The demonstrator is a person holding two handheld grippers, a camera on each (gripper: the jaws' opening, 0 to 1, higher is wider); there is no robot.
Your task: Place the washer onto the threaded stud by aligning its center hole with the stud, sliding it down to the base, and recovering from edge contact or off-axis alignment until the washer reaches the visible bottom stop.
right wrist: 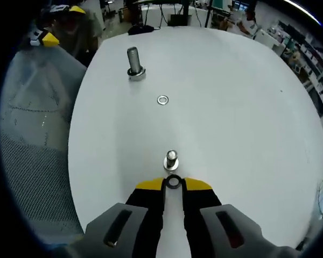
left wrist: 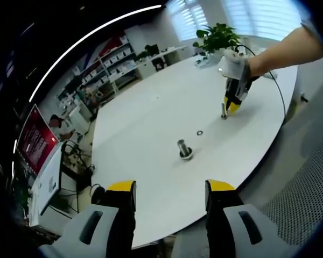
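On the white bench (right wrist: 231,107), the right gripper (right wrist: 174,183) pinches a washer (right wrist: 174,181) between nearly closed fingers, just short of the stud (right wrist: 171,159) at twelve o'clock. Alignment is under way; next it must centre the hole over the stud. Left gripper (left wrist: 171,191) hangs open, empty.

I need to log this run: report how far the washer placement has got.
Done: the right gripper is shut on a small metal ring washer, held just short of the near short threaded stud. In hand: lining its hole up with that stud. Left: threading it on and sliding it down to the base. A second loose washer lies flat on the white table.
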